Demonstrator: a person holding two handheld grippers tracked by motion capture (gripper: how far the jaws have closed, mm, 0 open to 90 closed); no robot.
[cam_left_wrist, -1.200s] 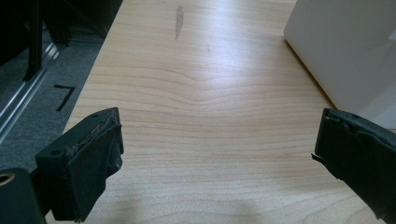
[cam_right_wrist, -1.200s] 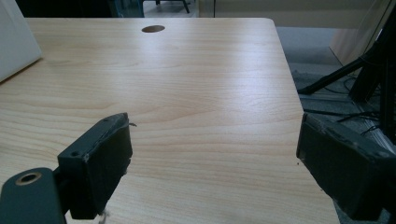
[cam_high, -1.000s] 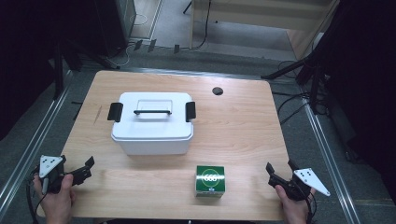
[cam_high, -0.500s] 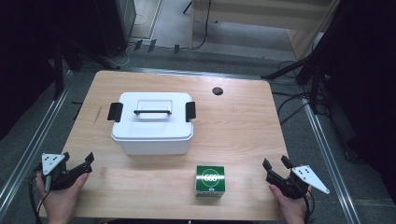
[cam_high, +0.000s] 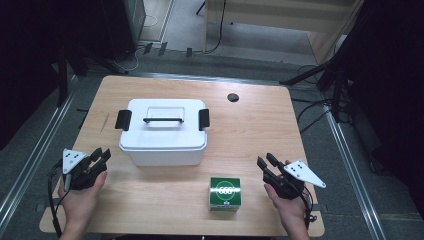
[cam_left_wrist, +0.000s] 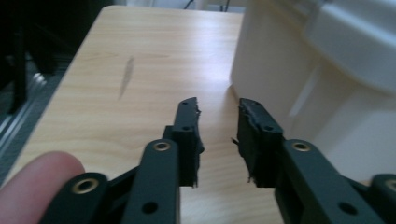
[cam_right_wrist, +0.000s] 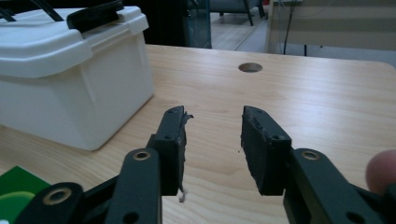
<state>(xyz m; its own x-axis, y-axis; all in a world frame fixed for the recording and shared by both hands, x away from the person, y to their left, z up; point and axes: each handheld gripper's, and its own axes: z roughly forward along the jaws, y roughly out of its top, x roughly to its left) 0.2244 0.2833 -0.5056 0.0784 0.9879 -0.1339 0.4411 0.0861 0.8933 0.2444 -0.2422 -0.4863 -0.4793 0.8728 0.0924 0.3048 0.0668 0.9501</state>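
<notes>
Flanking white box (cam_high: 163, 134), both grippers empty

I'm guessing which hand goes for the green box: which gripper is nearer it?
Right. The right gripper sits just right of the green box; the left gripper is across the table, beside the white bin.

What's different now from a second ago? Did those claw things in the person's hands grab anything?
Both hands crept forward over the table. The left gripper moved nearer the white lidded box, the right gripper in beside the small green box. Both pairs of jaws have just been closing, with nothing between them; neither gripper touches anything. The two boxes stayed where they were.
</notes>
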